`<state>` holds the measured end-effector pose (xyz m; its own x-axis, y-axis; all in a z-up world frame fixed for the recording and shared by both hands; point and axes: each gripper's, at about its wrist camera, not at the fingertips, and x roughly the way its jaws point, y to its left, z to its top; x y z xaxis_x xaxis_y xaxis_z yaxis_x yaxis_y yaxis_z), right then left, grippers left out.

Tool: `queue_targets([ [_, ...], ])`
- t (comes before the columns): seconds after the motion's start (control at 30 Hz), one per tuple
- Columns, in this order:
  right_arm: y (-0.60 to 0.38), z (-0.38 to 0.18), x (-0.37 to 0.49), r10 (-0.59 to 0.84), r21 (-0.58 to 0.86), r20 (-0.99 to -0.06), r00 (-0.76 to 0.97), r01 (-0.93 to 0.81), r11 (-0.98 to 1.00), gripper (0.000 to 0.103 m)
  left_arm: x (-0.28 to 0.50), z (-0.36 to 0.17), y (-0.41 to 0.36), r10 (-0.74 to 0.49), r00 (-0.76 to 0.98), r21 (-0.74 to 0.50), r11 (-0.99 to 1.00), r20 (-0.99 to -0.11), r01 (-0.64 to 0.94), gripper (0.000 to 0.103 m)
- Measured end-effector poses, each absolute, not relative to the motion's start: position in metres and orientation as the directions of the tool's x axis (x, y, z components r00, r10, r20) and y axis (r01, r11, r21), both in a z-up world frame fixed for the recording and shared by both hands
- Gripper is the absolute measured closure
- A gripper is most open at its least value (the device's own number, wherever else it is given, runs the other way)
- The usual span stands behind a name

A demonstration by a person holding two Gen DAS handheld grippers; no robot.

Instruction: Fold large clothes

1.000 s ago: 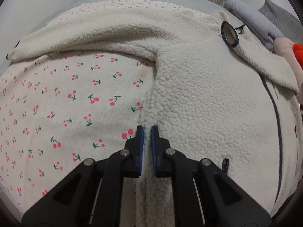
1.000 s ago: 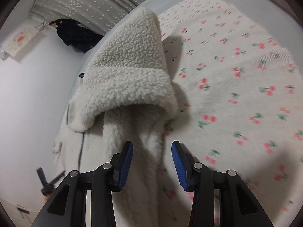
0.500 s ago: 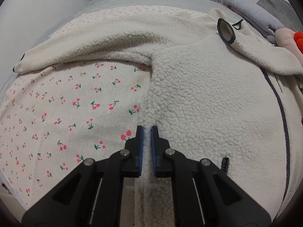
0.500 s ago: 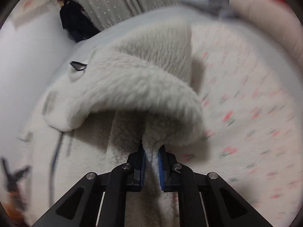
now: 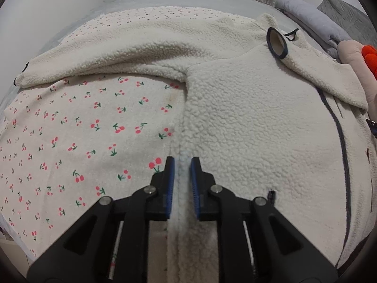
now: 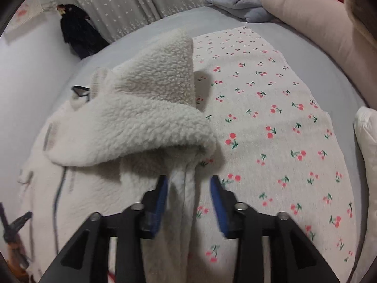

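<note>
On a bed spread with a cherry-print blanket [image 5: 77, 129], a cream fleece jacket [image 5: 254, 127] is lying flat, its body filling the left wrist view from 12 to 5 o'clock and one sleeve [image 5: 113, 59] stretching away toward 10 o'clock. At 6 o'clock the left gripper [image 5: 181, 184] is sitting with its jaws narrowed around the jacket's side edge, the blue pads close on either side of the pile, though whether they are truly pinching it is hard to tell. The right gripper [image 6: 189, 200] is standing wide, the opposite side edge [image 6: 182, 188] running loose between its fingers, with a folded-over sleeve [image 6: 141, 127] bunching above at 11 o'clock. The fleece is looking thick, soft and floppy rather than stiff, probably light for its bulk and grippy rather than slick; a hold on the seamed side edges should be giving a firmer bite than the plush middle. Folded grey bedding [image 5: 313, 26] is resting at 1 o'clock in the left view.
</note>
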<state>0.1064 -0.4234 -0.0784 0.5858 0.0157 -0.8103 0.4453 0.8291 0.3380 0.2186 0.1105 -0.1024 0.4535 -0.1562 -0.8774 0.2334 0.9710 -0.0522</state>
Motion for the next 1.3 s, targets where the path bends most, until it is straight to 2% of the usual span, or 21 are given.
queue_targets([
  [0.03, -0.422, -0.080, 0.095, 0.039, 0.355, -0.810, 0.585, 0.436, 0.827, 0.058, 0.216, -0.102, 0.109, -0.174, 0.438, -0.071, 0.967, -0.882, 0.243, 0.074],
  [0.07, -0.418, -0.083, 0.089, 0.059, 0.370, -0.811, 0.582, 0.432, 0.822, 0.058, 0.213, -0.101, 0.109, -0.195, 0.424, -0.091, 0.963, -0.884, 0.253, 0.061],
  [0.1, -0.414, -0.083, 0.080, 0.076, 0.388, -0.809, 0.583, 0.432, 0.814, 0.058, 0.208, -0.099, 0.109, -0.214, 0.413, -0.107, 0.958, -0.885, 0.267, 0.055],
  [0.4, -0.408, -0.099, 0.043, 0.190, 0.501, -0.792, 0.580, 0.439, 0.746, 0.058, 0.184, -0.108, 0.123, -0.260, 0.333, -0.167, 0.945, -0.906, 0.281, 0.053],
  [0.5, -0.381, -0.106, 0.054, 0.216, 0.469, -0.817, 0.535, 0.398, 0.788, 0.060, 0.181, -0.111, 0.120, -0.259, 0.334, -0.164, 0.944, -0.906, 0.287, 0.053],
  [0.6, -0.360, -0.103, 0.062, 0.157, 0.387, -0.843, 0.515, 0.377, 0.841, 0.060, 0.179, -0.111, 0.118, -0.247, 0.340, -0.148, 0.945, -0.907, 0.290, 0.053],
  [0.77, -0.362, -0.100, 0.063, 0.138, 0.362, -0.854, 0.502, 0.382, 0.850, 0.060, 0.181, -0.113, 0.119, -0.249, 0.338, -0.152, 0.946, -0.908, 0.287, 0.053],
  [0.8, -0.363, -0.101, 0.062, 0.132, 0.356, -0.855, 0.501, 0.383, 0.852, 0.064, 0.182, -0.114, 0.119, -0.248, 0.338, -0.154, 0.947, -0.908, 0.282, 0.053],
  [0.83, -0.362, -0.103, 0.061, 0.119, 0.344, -0.857, 0.502, 0.384, 0.857, 0.076, 0.182, -0.116, 0.120, -0.248, 0.340, -0.156, 0.949, -0.907, 0.275, 0.055],
  [0.87, -0.362, -0.105, 0.059, 0.092, 0.316, -0.863, 0.497, 0.389, 0.865, 0.085, 0.182, -0.116, 0.121, -0.249, 0.343, -0.159, 0.950, -0.906, 0.270, 0.064],
  [0.9, -0.358, -0.105, 0.057, 0.064, 0.289, -0.865, 0.497, 0.390, 0.874, 0.089, 0.181, -0.116, 0.121, -0.252, 0.350, -0.162, 0.950, -0.902, 0.268, 0.082],
  [0.93, -0.353, -0.101, 0.056, 0.023, 0.252, -0.866, 0.500, 0.395, 0.884, 0.092, 0.181, -0.114, 0.123, -0.258, 0.361, -0.166, 0.949, -0.896, 0.268, 0.089],
  [1.0, -0.337, -0.085, 0.051, -0.166, 0.071, -0.854, 0.493, 0.426, 0.902, 0.094, 0.178, -0.107, 0.128, -0.265, 0.387, -0.180, 0.954, -0.884, 0.242, 0.091],
  [1.03, -0.334, -0.076, 0.046, -0.218, 0.029, -0.837, 0.503, 0.438, 0.898, 0.094, 0.175, -0.101, 0.131, -0.265, 0.409, -0.179, 0.955, -0.873, 0.237, 0.091],
  [1.17, -0.357, -0.098, 0.040, -0.250, 0.008, -0.870, 0.425, 0.519, 0.855, 0.095, 0.172, -0.102, 0.146, -0.252, 0.433, -0.168, 0.960, -0.865, 0.223, 0.091],
  [1.23, -0.368, -0.110, 0.034, -0.205, 0.072, -0.874, 0.440, 0.534, 0.842, 0.095, 0.174, -0.114, 0.150, -0.228, 0.408, -0.154, 0.966, -0.884, 0.207, 0.091],
  [1.3, -0.368, -0.106, 0.030, -0.209, 0.065, -0.869, 0.448, 0.522, 0.851, 0.095, 0.173, -0.116, 0.151, -0.227, 0.406, -0.154, 0.967, -0.885, 0.204, 0.091],
])
